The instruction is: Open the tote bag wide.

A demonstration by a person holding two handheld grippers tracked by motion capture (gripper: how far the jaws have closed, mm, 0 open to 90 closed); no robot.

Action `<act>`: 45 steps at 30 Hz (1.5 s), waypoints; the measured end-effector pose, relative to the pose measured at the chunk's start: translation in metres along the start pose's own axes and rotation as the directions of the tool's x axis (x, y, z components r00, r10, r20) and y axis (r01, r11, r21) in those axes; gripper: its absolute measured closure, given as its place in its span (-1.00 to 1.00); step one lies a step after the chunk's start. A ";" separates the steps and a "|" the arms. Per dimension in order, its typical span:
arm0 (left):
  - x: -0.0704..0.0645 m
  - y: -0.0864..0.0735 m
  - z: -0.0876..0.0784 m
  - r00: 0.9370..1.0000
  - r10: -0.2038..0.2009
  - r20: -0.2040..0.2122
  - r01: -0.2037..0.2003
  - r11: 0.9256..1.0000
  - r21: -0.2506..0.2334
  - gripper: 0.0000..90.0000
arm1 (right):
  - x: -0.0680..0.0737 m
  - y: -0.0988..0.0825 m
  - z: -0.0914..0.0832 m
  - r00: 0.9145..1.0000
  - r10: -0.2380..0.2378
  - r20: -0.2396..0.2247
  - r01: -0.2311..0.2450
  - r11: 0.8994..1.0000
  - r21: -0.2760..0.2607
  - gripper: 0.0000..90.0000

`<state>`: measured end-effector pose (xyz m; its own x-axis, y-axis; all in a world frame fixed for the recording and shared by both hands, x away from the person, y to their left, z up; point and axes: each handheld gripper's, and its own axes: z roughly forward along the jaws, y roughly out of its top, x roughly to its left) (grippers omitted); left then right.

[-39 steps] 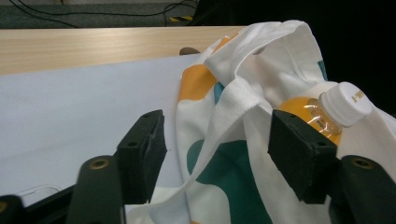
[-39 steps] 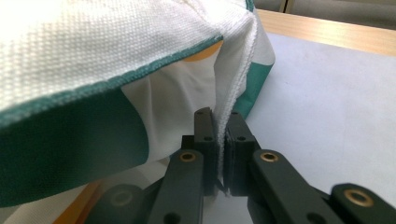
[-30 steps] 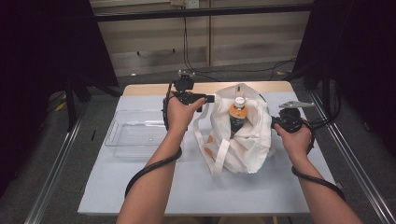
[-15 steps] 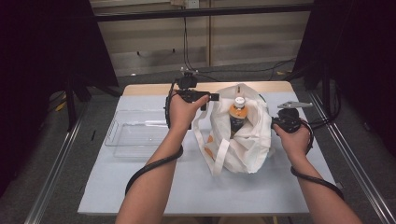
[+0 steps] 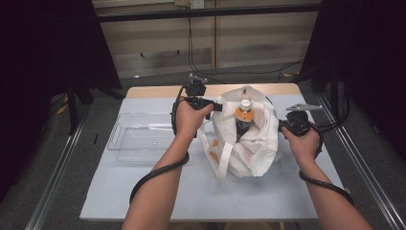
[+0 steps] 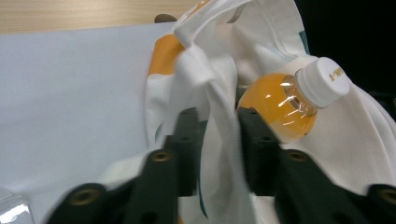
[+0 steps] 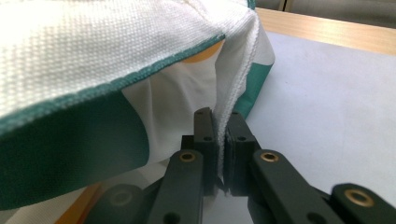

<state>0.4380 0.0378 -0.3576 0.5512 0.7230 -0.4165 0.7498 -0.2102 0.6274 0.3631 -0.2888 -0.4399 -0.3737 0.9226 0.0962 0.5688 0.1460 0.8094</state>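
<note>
Pinching opposite rims of the white tote bag (image 5: 249, 143) mid-worktop, the left claw (image 6: 217, 140) has just closed on cloth, the right claw (image 7: 221, 135) clamps the seam; next, spreading it around the orange bottle (image 5: 243, 119).

Your table (image 5: 143, 191) sits evenly lit from above while its surroundings fall into near black. Glare glints on the bottle (image 6: 280, 105); close up, the jaws' bases blur and the bag's cloth (image 7: 70, 42) washes out bright.
</note>
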 end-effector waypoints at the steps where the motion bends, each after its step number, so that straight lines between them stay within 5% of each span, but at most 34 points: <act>1: 0.001 -0.001 0.000 1.000 0.013 -0.004 -0.013 1.000 0.012 0.78 | -0.001 -0.001 0.000 1.000 0.003 0.005 -0.003 1.000 0.000 0.92; 23: 0.024 -0.017 0.009 0.995 -0.009 -0.095 0.011 1.000 0.026 0.94 | -0.018 -0.012 -0.006 0.999 0.014 0.044 -0.015 1.000 0.027 0.93; 40: 0.018 -0.016 0.007 0.997 -0.004 -0.080 0.005 1.000 0.009 0.94 | -0.024 -0.002 -0.016 0.999 0.003 0.047 -0.004 1.000 0.024 0.88; 45: 0.017 -0.015 0.005 0.997 0.002 -0.074 -0.001 1.000 0.013 0.93 | -0.022 0.006 -0.020 0.999 0.000 0.045 -0.001 1.000 0.017 0.70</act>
<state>0.4380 0.0498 -0.3771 0.5239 0.7694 -0.3653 0.7541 -0.2195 0.6190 0.3605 -0.3149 -0.4255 -0.3397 0.9379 0.0702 0.5819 0.1510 0.7991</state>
